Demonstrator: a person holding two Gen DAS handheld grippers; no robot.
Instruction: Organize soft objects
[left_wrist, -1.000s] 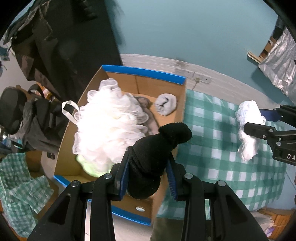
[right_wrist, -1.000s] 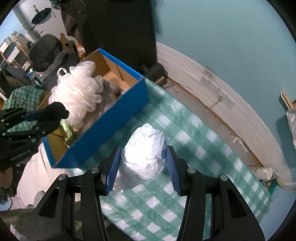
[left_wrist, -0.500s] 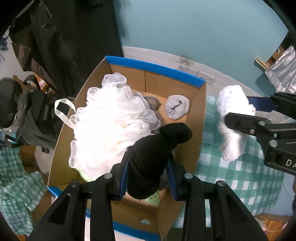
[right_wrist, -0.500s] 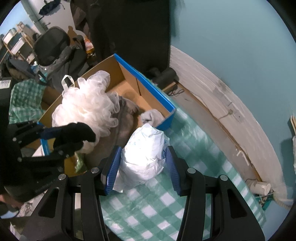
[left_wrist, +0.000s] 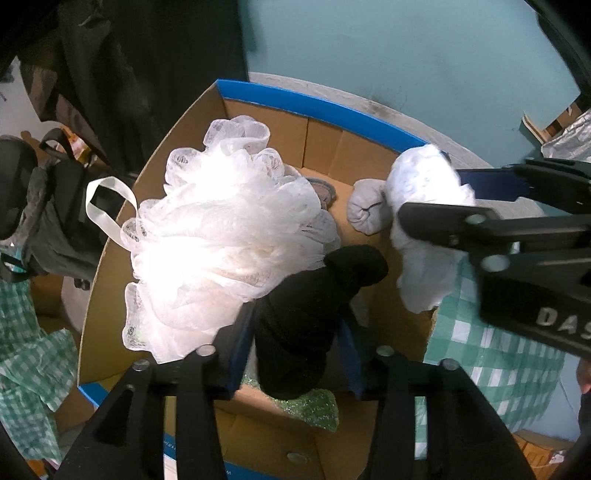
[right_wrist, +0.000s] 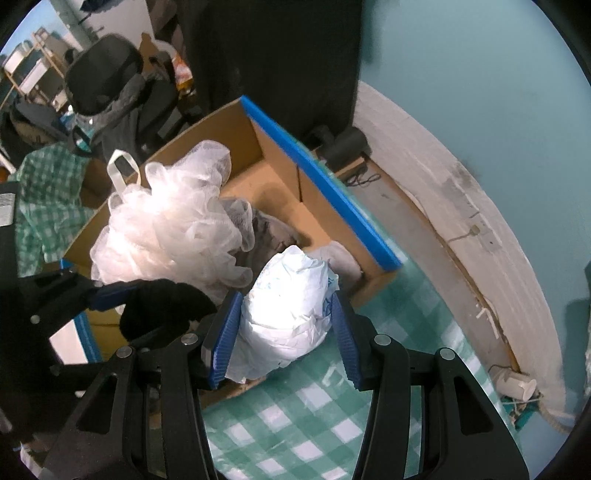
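Note:
My left gripper (left_wrist: 295, 350) is shut on a black rolled sock (left_wrist: 310, 306) and holds it over the open cardboard box (left_wrist: 266, 122) with blue edges. My right gripper (right_wrist: 282, 336) is shut on a crumpled white bundle (right_wrist: 288, 306), held over the box's right rim; the bundle also shows in the left wrist view (left_wrist: 424, 229). Inside the box lie a large white mesh bath pouf (left_wrist: 221, 243), a grey rolled sock (left_wrist: 367, 210), grey cloth (right_wrist: 271, 232) and something green and glittery (left_wrist: 314, 406). The black sock also shows in the right wrist view (right_wrist: 162, 306).
The box stands beside a surface with a green-and-white checked cloth (right_wrist: 306, 424). A teal wall (left_wrist: 406, 55) with a white base lies behind. A dark bag and an office chair (right_wrist: 103, 77) stand left of the box. A checked cloth (left_wrist: 22, 354) lies at lower left.
Both grippers have moved toward the box with their loads. The white bundle has come from over the checked cloth to the box's right rim. The black sock is now over the box's inside.

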